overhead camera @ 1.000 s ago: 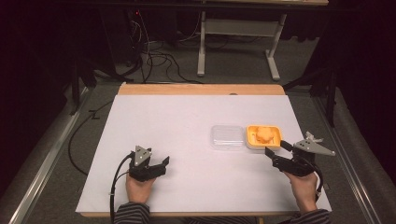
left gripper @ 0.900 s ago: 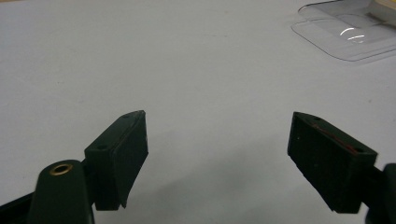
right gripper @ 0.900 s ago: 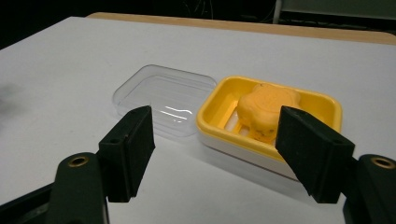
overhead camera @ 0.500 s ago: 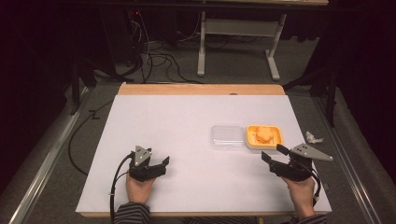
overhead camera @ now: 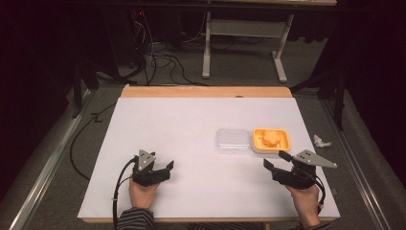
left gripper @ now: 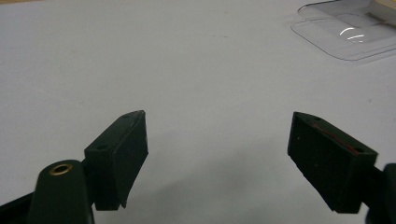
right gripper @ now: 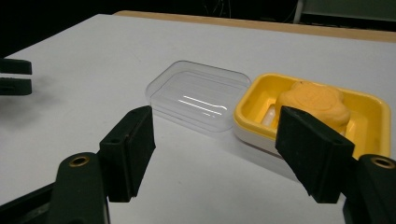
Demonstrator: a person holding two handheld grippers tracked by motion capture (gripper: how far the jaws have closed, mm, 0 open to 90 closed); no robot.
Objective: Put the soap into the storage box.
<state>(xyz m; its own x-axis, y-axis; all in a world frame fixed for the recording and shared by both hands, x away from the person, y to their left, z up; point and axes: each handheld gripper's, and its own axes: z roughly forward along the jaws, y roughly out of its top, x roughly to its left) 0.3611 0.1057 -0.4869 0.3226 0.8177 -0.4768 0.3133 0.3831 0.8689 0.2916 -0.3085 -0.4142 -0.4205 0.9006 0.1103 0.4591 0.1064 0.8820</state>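
A yellow tray (overhead camera: 282, 143) (right gripper: 373, 112) holding an orange lump of soap or dough (overhead camera: 269, 138) (right gripper: 314, 101) sits right of centre on the white table (overhead camera: 191, 134). A clear plastic lid (overhead camera: 232, 140) (right gripper: 198, 95) (left gripper: 348, 35) lies flat against its left side. My right gripper (overhead camera: 276, 162) (right gripper: 224, 158) is open, low over the table just in front of the tray, empty. My left gripper (overhead camera: 165, 167) (left gripper: 224, 163) rests open near the front left, nothing between its jaws.
A crumpled bit of white paper (overhead camera: 321, 141) lies off the table's right edge. A wooden strip (overhead camera: 206, 91) runs along the far edge. Cables (overhead camera: 158, 57) and a desk frame (overhead camera: 239, 38) stand on the floor beyond.
My right gripper has drawn back towards the front of the table and a little left, away from the tray. The left gripper has not moved.
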